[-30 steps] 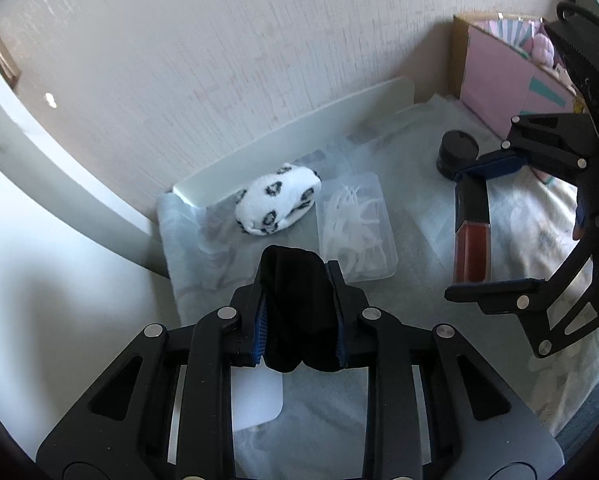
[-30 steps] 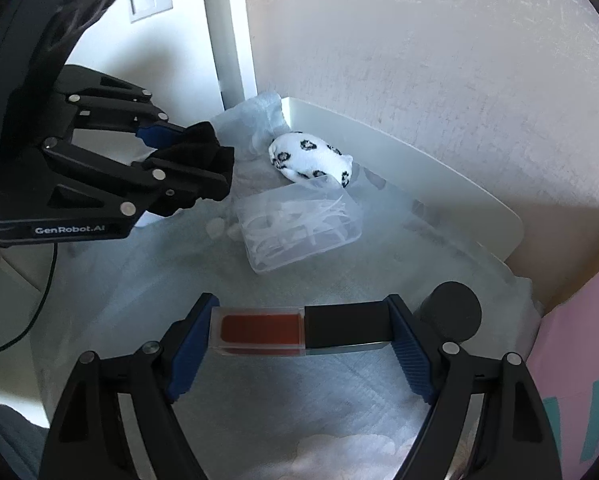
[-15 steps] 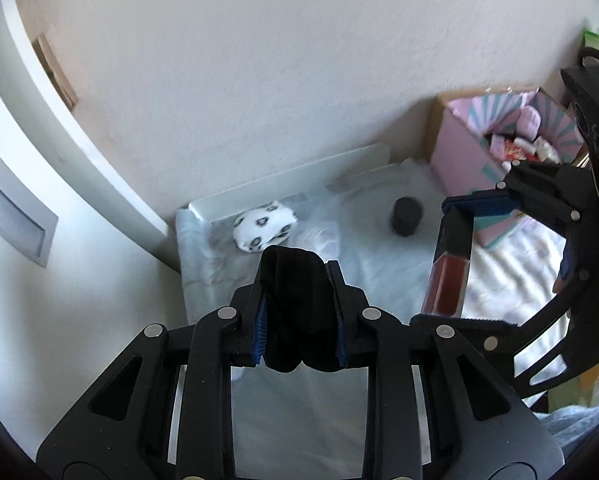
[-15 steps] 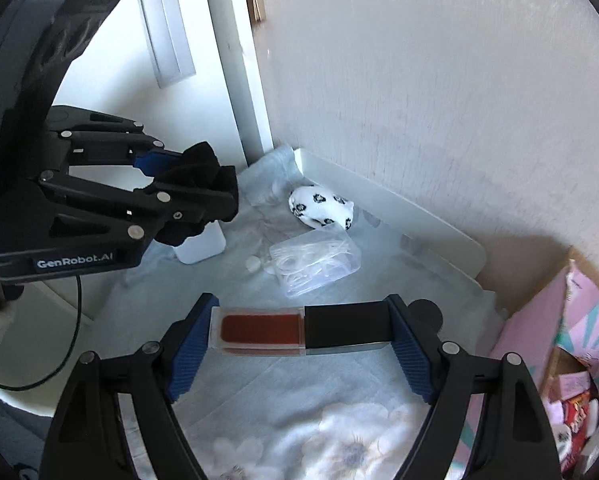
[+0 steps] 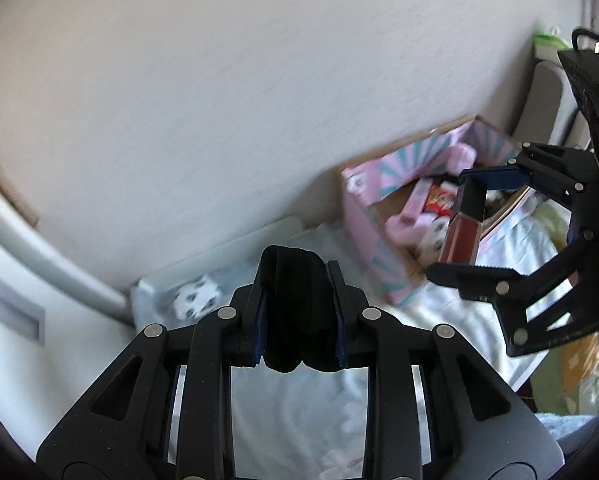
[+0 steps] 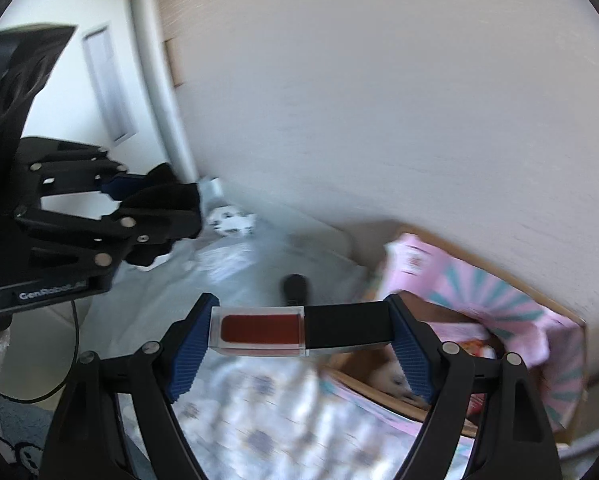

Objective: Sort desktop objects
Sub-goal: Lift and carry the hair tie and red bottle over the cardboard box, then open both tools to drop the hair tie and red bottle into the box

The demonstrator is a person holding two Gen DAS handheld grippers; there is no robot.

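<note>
My left gripper (image 5: 297,312) is shut on a bundle of black cloth (image 5: 295,300), held high above the covered table; it also shows in the right wrist view (image 6: 159,208). My right gripper (image 6: 299,330) is shut end to end on a lip gloss tube (image 6: 299,330) with red liquid and a black cap. In the left wrist view the tube (image 5: 465,220) hangs over the open pink and teal box (image 5: 383,256).
A spotted white plush (image 5: 197,298) lies at the back left of the table by a white board. A small black jar (image 6: 295,286) and a clear plastic tray (image 6: 227,258) sit on the cloth cover. The box holds several toys and packets.
Both grippers have risen and swung right, away from the table's back left. The right gripper with the tube now sits over the pink box. Both grips are unchanged.
</note>
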